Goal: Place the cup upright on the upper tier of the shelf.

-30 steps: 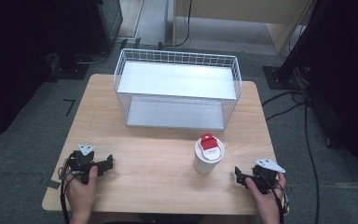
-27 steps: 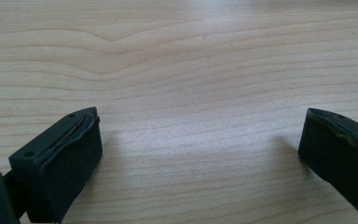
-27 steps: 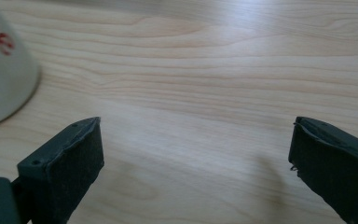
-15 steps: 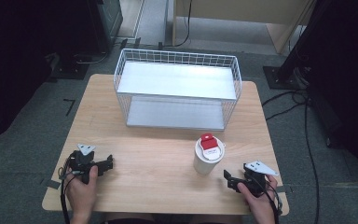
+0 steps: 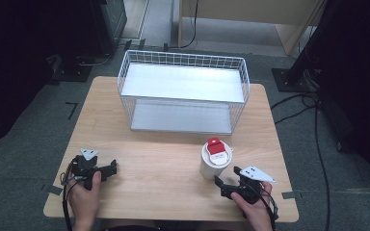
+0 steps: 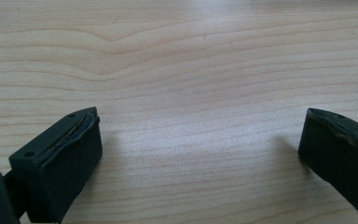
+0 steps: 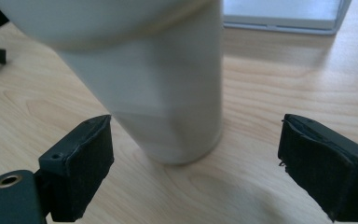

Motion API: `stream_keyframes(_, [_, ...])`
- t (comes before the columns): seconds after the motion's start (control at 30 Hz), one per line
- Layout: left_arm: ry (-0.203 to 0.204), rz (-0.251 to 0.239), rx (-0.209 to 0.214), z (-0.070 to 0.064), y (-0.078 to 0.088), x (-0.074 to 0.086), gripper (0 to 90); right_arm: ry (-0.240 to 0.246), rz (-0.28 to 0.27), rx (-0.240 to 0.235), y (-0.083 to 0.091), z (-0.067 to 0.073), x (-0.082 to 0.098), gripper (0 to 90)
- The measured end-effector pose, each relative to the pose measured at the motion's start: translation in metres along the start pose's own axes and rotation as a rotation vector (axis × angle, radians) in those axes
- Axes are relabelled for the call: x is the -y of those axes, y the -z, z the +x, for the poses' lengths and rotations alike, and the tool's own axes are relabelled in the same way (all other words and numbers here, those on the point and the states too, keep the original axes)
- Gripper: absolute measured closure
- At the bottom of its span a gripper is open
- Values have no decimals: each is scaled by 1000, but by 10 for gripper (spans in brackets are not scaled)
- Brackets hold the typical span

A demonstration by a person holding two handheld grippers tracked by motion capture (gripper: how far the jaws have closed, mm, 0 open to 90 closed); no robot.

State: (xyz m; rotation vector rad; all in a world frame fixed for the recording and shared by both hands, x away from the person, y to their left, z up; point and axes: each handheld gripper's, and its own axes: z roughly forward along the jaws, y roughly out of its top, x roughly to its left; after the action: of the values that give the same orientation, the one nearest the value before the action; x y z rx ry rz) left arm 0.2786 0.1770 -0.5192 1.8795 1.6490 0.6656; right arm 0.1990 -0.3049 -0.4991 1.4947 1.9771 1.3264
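Note:
A white cylindrical cup (image 5: 214,160) with a red tab on its lid (image 5: 215,146) stands upright on the wooden table, right of centre. My right gripper (image 5: 224,187) lies just in front of it at the front right, open, jaws pointing toward the cup. In the right gripper view the cup's white body (image 7: 161,88) rises close ahead, just beyond the two spread black pads (image 7: 81,163). My left gripper (image 5: 111,168) rests at the front left, open, with bare wood between its pads (image 6: 70,154).
A white wire basket (image 5: 183,91) with a pale flat floor stands at the back middle of the table (image 5: 159,163). Dark equipment stands and cables lie on the grey floor around the table.
My right gripper has slid left and slightly forward along the front edge, closing in on the cup. The left gripper has not moved.

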Motion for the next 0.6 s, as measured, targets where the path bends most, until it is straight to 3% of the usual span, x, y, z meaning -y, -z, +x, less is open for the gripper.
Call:
stream_keyframes(0.03, [-1,1,0,0,0,0,0,0,0,0,0,0,0,105])
stream_keyframes(0.07, [-1,1,0,0,0,0,0,-15,-27,-29,-2,3,-2,117])
stream_keyframes(0.17, [-2,2,0,0,0,0,0,-14,-41,-38,-6,6,-4,117])
stream_keyframes(0.6, [1,1,1,0,0,0,0,13,-102,41,-27,28,-10,109])
